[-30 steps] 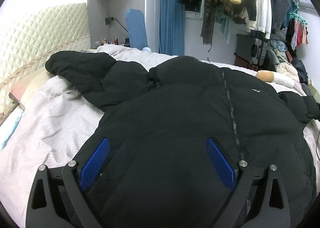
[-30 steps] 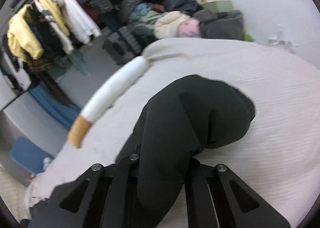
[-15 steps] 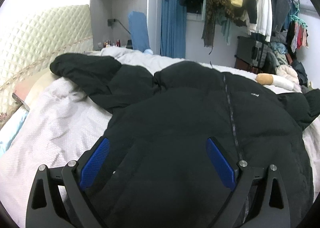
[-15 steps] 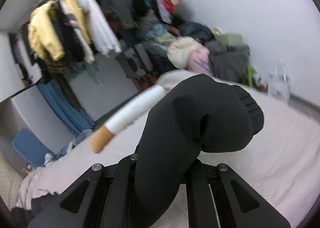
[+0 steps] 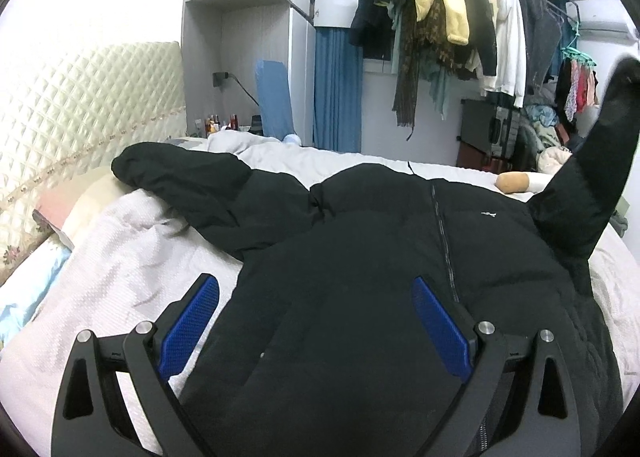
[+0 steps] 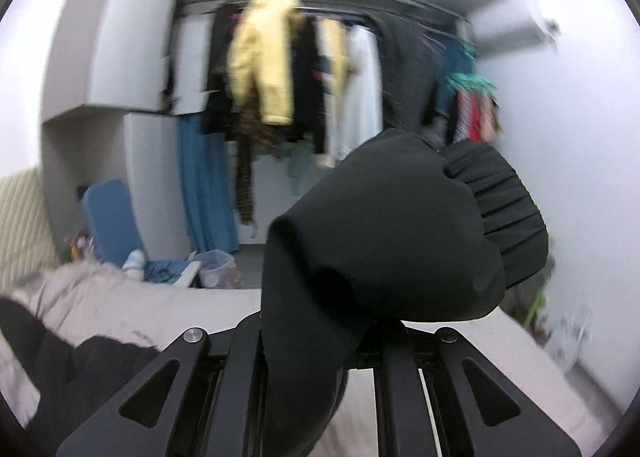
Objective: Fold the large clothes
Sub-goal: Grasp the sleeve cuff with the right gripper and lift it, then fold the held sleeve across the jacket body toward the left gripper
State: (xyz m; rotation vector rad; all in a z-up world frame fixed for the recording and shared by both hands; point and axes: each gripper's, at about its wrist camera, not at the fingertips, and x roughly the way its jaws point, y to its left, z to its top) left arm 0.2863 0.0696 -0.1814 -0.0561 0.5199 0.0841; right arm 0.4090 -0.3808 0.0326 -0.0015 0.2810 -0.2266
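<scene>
A black puffer jacket lies front up on the bed, zipper down its middle. Its one sleeve stretches to the far left on the bed. The other sleeve stands lifted at the right edge of the left wrist view. My left gripper is open, blue pads apart, above the jacket's lower body. My right gripper is shut on the lifted sleeve, whose ribbed cuff hangs past the fingers high above the bed.
The bed has a pale quilted cover and a padded headboard at left. A clothes rail with hanging garments and a blue curtain stand behind. A long cigarette-shaped pillow lies at the far right.
My right gripper has raised the sleeve from the bed high into the air and swung it toward the jacket body. The left gripper has stayed open over the jacket, shifting slightly.
</scene>
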